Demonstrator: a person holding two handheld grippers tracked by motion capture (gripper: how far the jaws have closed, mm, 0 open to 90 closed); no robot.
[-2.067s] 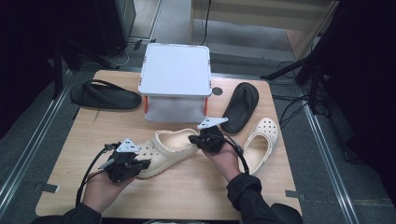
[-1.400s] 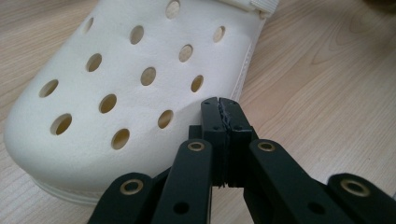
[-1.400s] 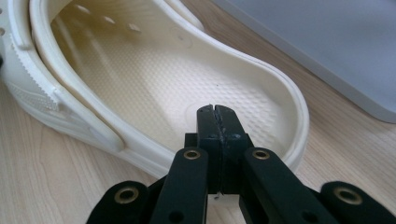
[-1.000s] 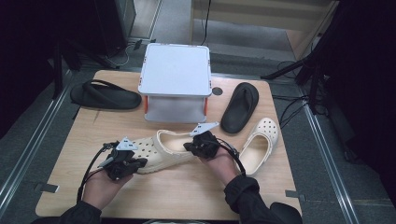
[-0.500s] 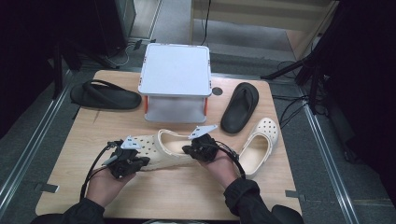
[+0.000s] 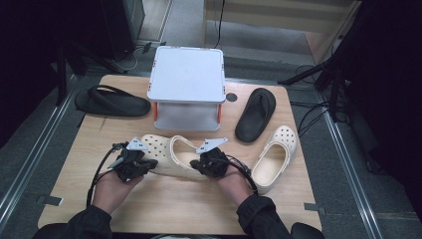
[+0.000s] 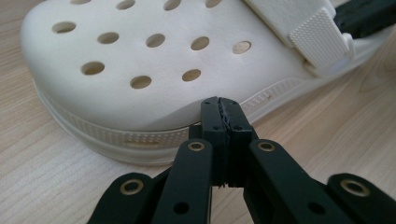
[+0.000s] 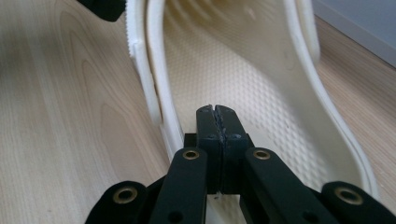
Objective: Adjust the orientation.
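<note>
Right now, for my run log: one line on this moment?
left gripper shut, at clog toe | right gripper shut, at its heel | nothing held

Cream clog (holes dotting its toe), black flip-flops, pale wooden table

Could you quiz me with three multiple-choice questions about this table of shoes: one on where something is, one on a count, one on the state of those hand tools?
1. Where does the white stand sit?
A. far edge of the table, middle
B. near right corner
C. on the floor

2. How many black sandals lie on the table?
A. one
B. two
C. four

3. How do the left gripper's jaws stand?
A. wide open
B. shut
C. clamped on a sandal

Answers:
1 A, it stands beyond the cream clog.
2 B, the left sandal and the right sandal.
3 B, the jaws meet beside the clog's toe.
</note>
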